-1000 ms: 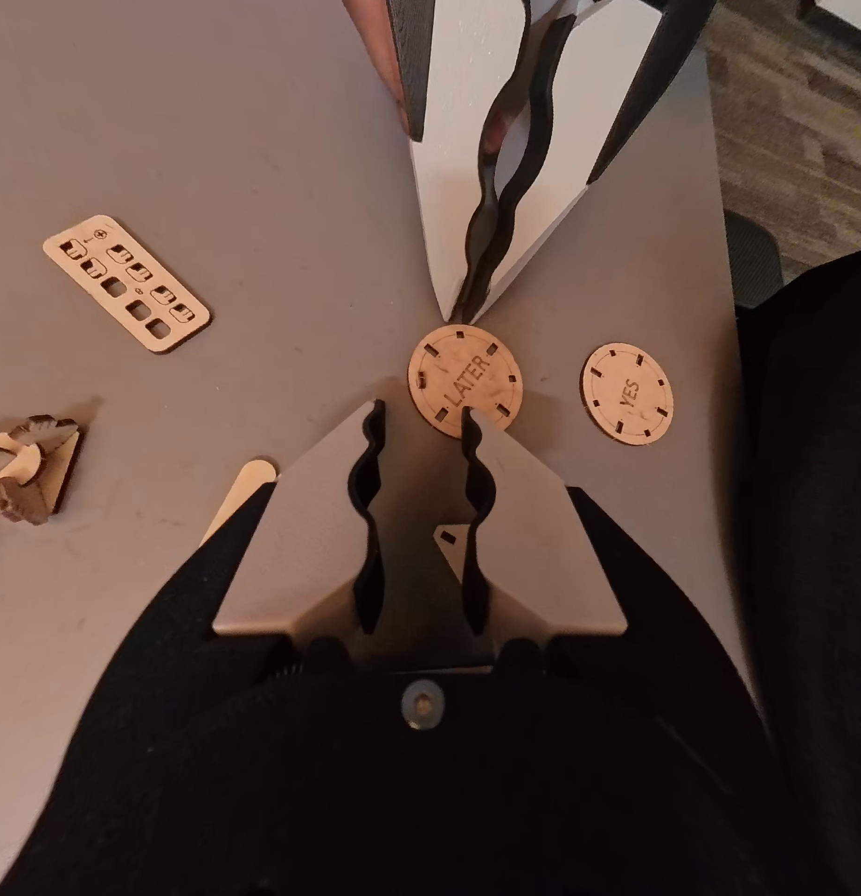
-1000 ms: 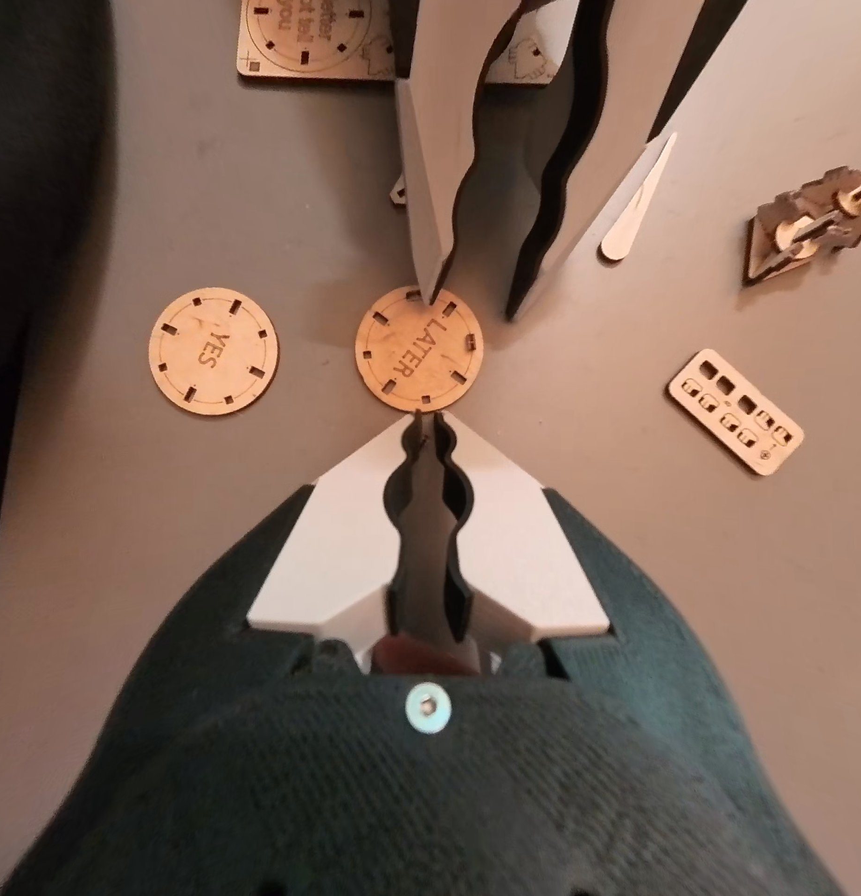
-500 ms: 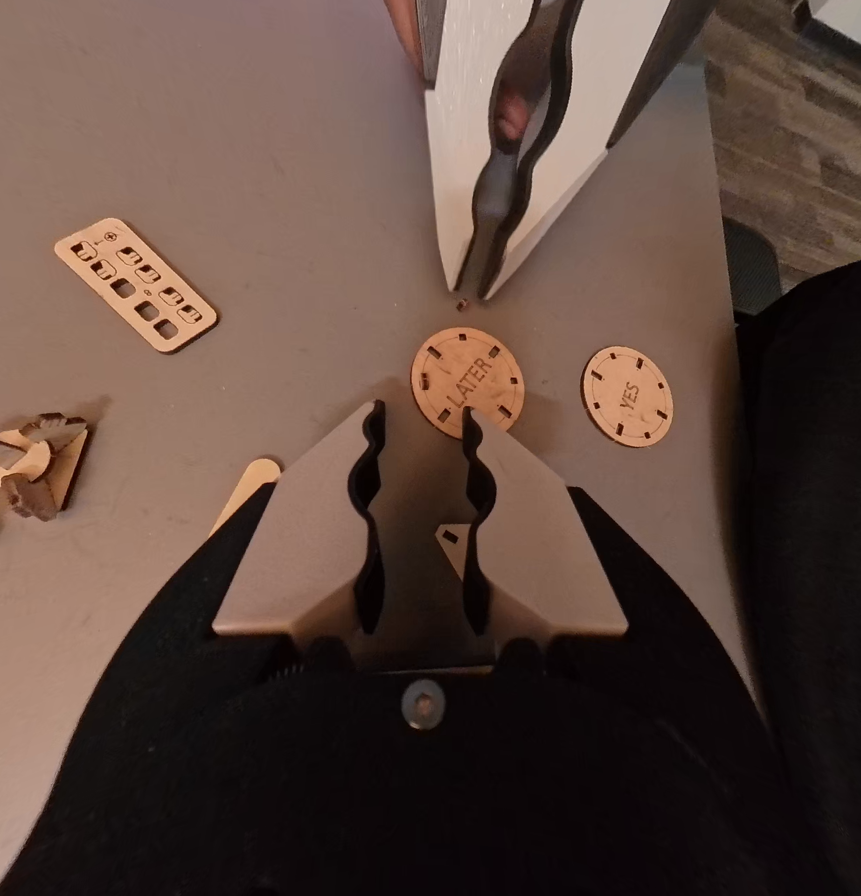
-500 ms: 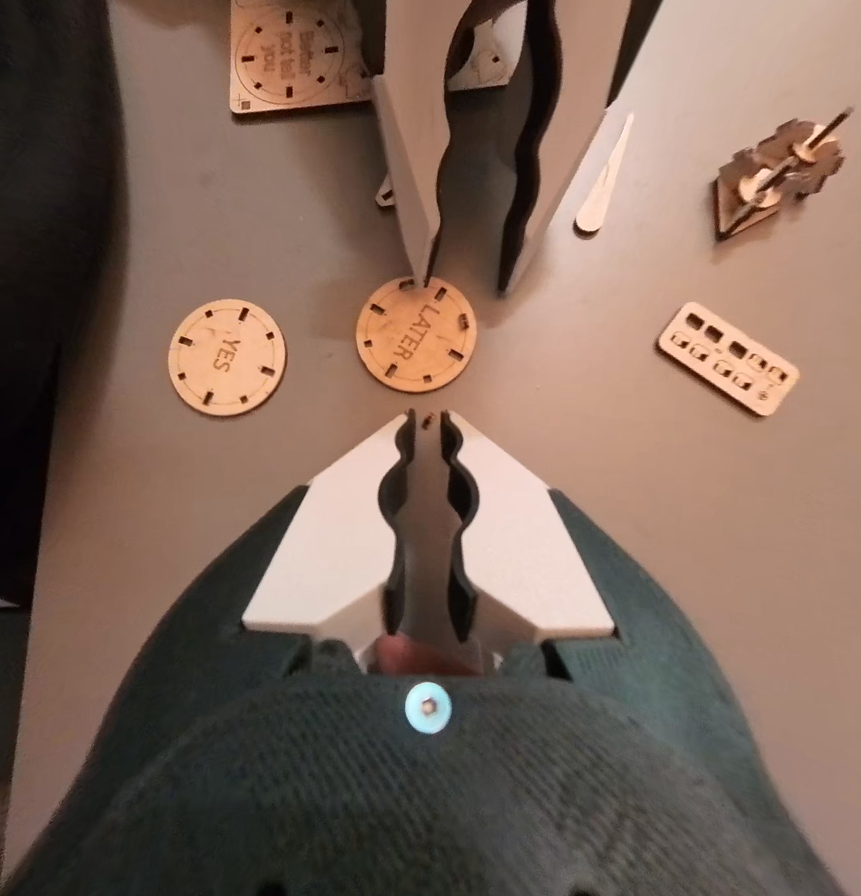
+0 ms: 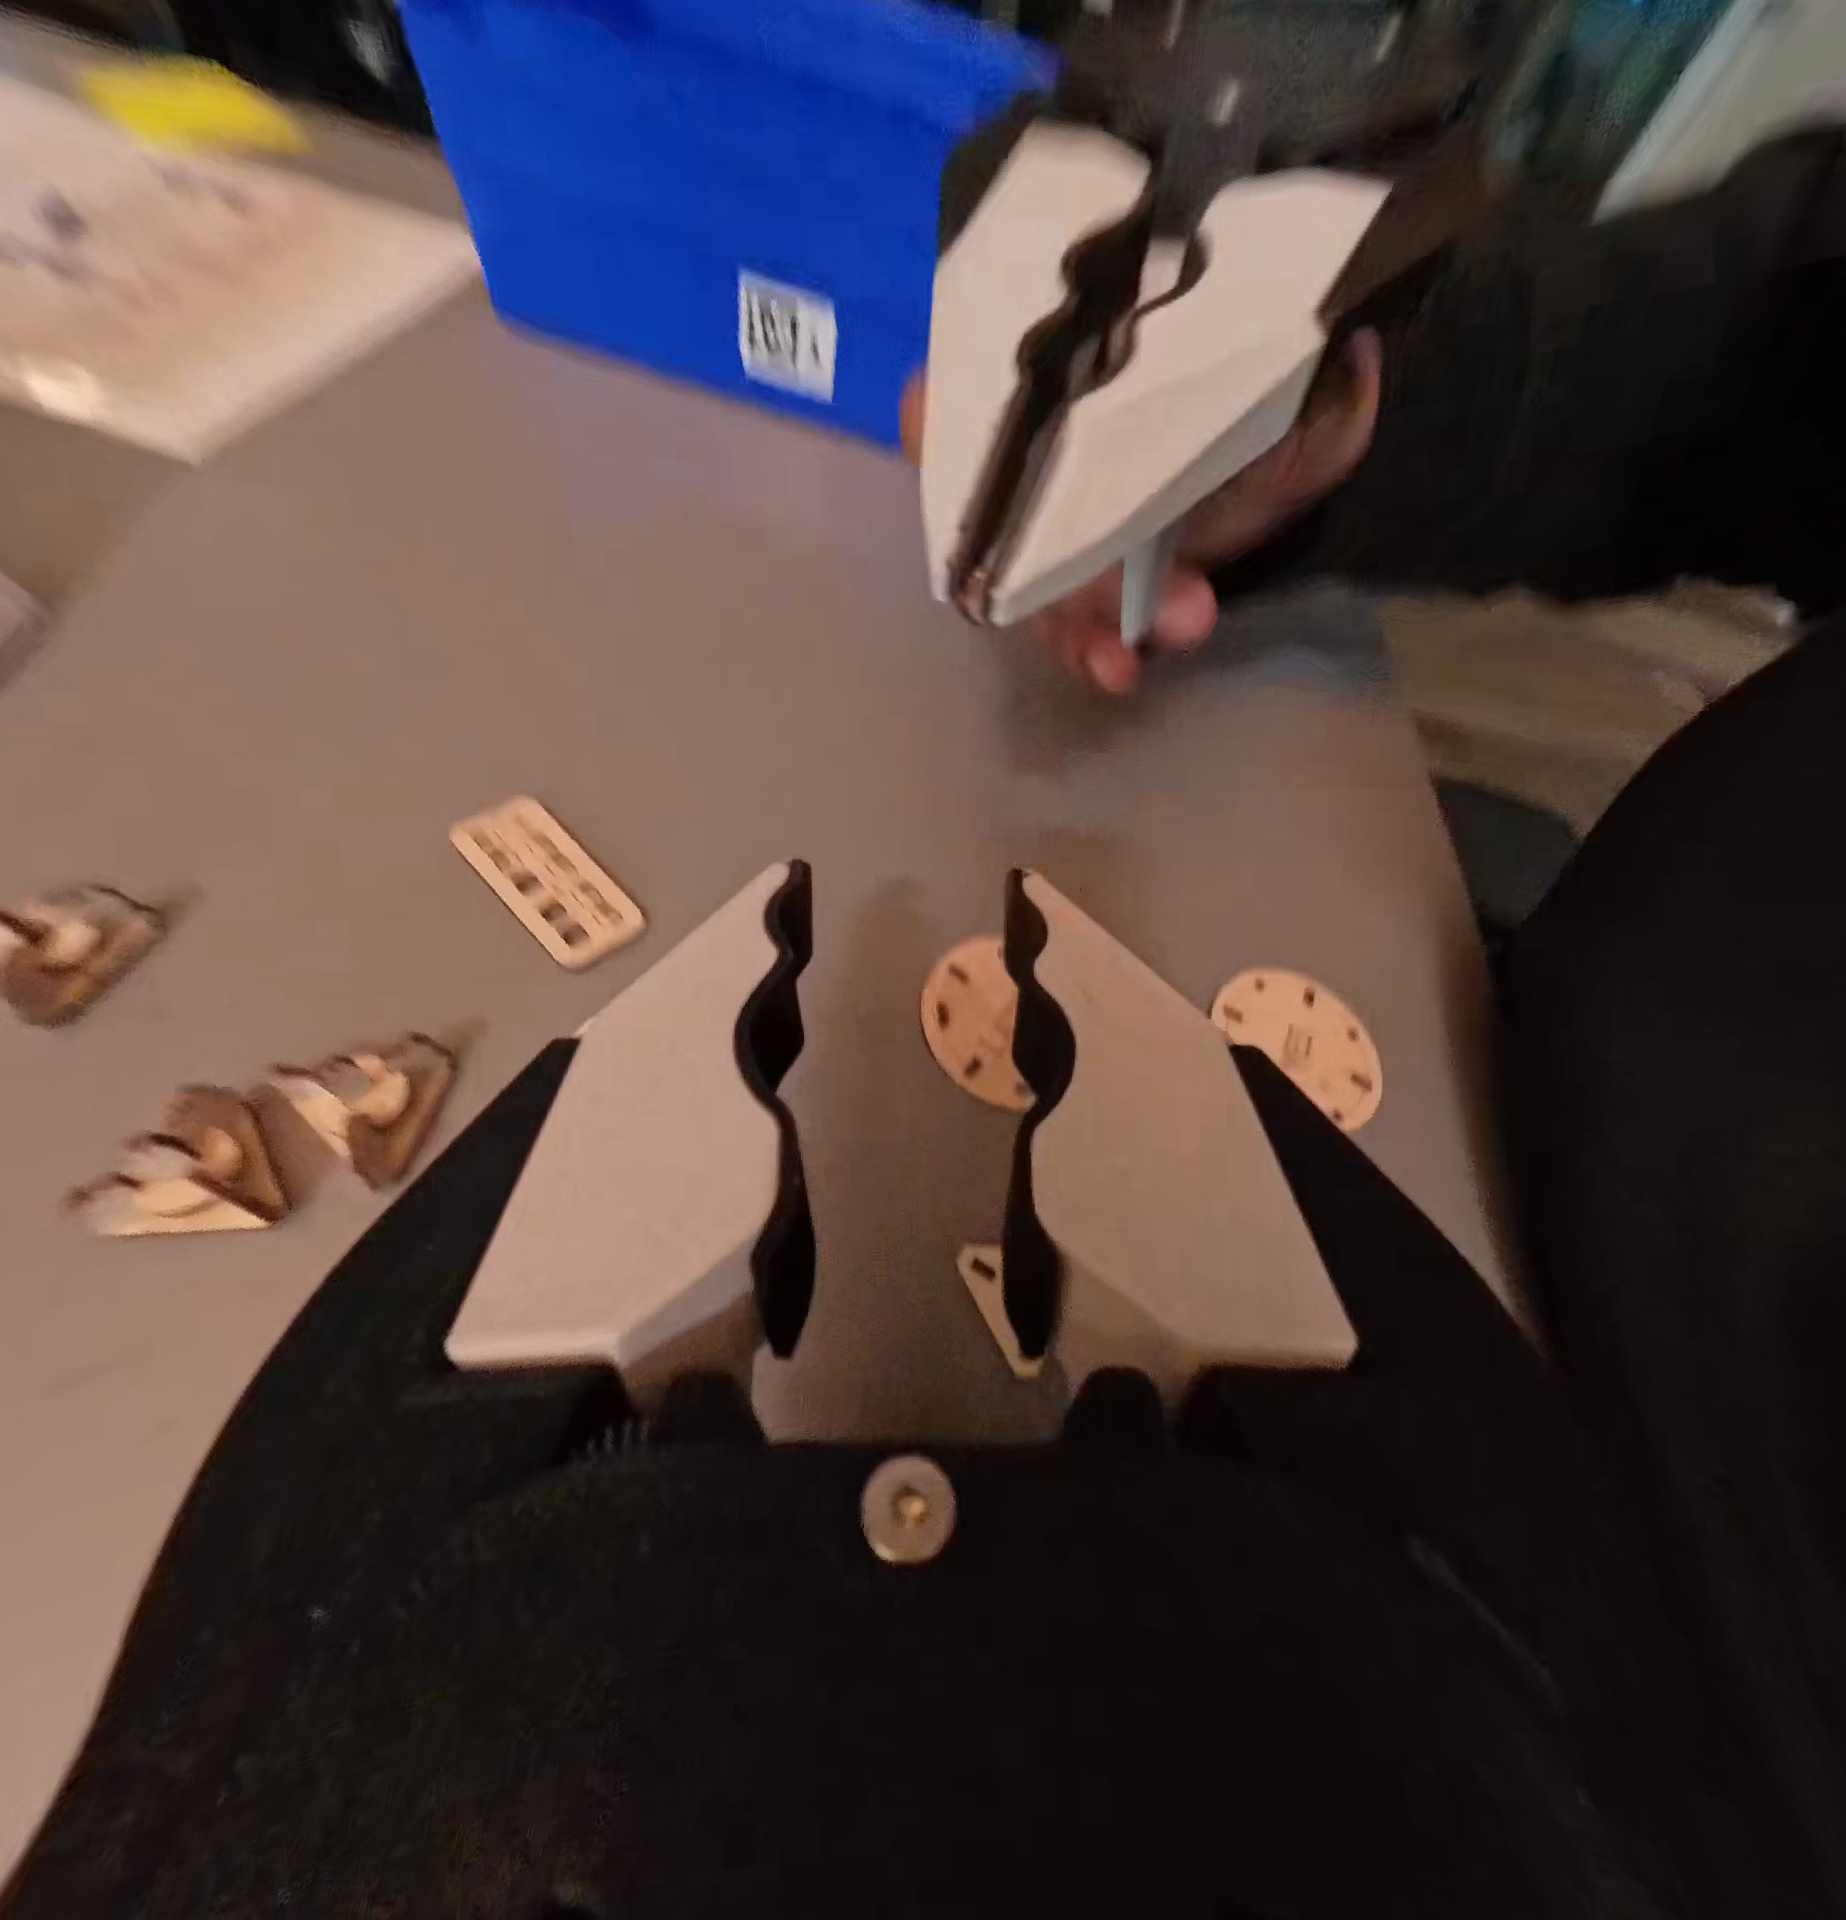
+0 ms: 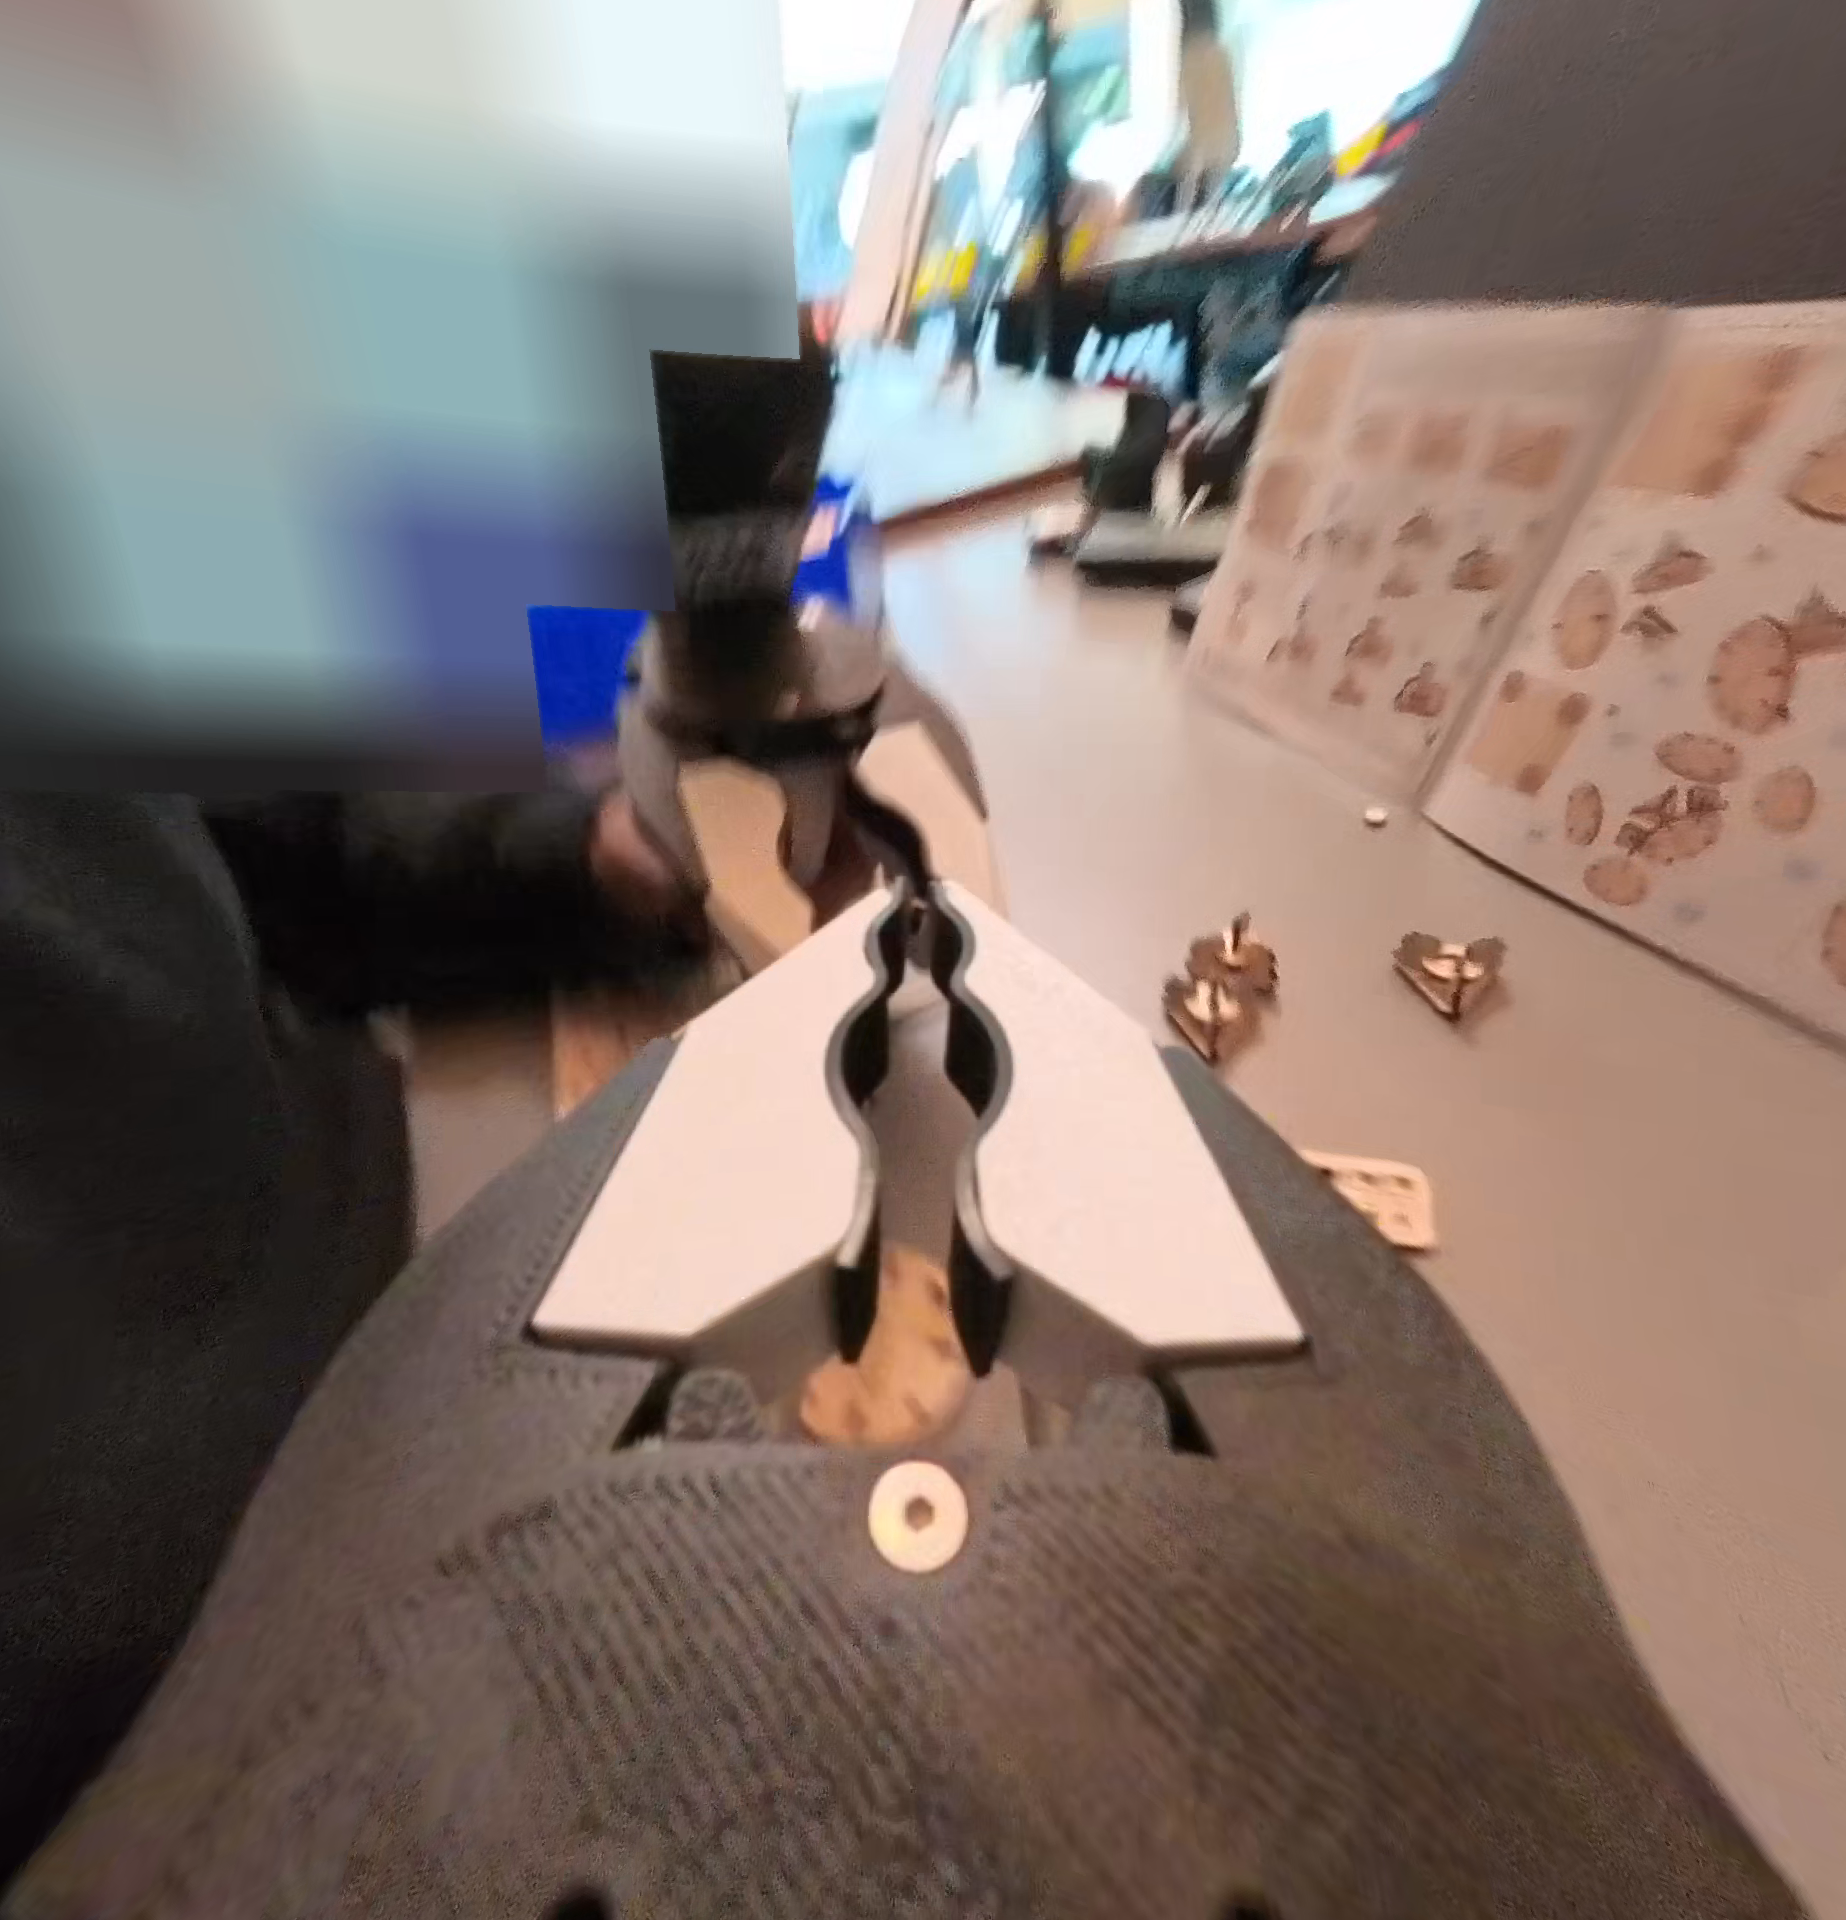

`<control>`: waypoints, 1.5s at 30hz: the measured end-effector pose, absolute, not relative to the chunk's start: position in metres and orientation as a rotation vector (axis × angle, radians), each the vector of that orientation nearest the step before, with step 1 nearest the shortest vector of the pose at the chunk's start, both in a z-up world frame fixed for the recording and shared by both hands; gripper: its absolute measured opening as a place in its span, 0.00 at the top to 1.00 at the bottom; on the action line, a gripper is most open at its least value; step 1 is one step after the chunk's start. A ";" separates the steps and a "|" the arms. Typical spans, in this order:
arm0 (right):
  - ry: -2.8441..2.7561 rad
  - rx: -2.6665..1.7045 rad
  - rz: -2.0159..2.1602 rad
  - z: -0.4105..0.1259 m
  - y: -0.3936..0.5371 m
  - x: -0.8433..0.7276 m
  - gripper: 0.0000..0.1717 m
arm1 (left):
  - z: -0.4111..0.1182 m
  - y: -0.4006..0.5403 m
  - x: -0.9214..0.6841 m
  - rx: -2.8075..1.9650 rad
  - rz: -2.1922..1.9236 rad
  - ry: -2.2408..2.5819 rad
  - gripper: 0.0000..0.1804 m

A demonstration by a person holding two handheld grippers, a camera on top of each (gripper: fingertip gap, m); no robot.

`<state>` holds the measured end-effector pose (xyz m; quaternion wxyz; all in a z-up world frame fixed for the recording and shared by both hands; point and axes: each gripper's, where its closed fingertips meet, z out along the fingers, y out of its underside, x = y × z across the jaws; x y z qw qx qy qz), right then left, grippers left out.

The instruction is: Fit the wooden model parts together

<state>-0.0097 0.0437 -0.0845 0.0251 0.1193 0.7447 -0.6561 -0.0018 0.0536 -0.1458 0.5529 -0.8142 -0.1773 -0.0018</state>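
Note:
My left gripper is open and empty, raised above the grey table. Two round wooden discs lie below it: one partly behind its right finger, the other further right. My right gripper is shut on a tiny brown wooden piece pinched at its fingertips. It is held up in the air. In the left wrist view it hangs at the upper right, above the table, with a hand behind it. Both views are blurred by motion.
A slotted wooden strip and three small triangular wooden assemblies lie left. A small wooden triangle lies under the left gripper. A blue box stands behind. An open picture booklet lies on the table. From my left tips it is roughly 9 cm to the small wooden triangle; from my right, 15 cm.
The right pads closed on the tiny piece beside the disc and lifted it. Both grippers rose and tilted up from the table. The left jaws opened a little wider.

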 end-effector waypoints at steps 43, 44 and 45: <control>1.249 0.777 -2.403 -0.027 0.030 0.021 1.00 | -0.042 0.045 0.038 -1.251 -0.337 -0.315 0.95; 1.294 0.763 -2.441 -0.028 0.029 0.022 1.00 | -0.037 0.041 0.037 -1.163 -0.432 -0.336 0.96; 1.344 0.751 -2.484 -0.028 0.028 0.023 1.00 | -0.033 0.036 0.035 -1.092 -0.508 -0.353 0.96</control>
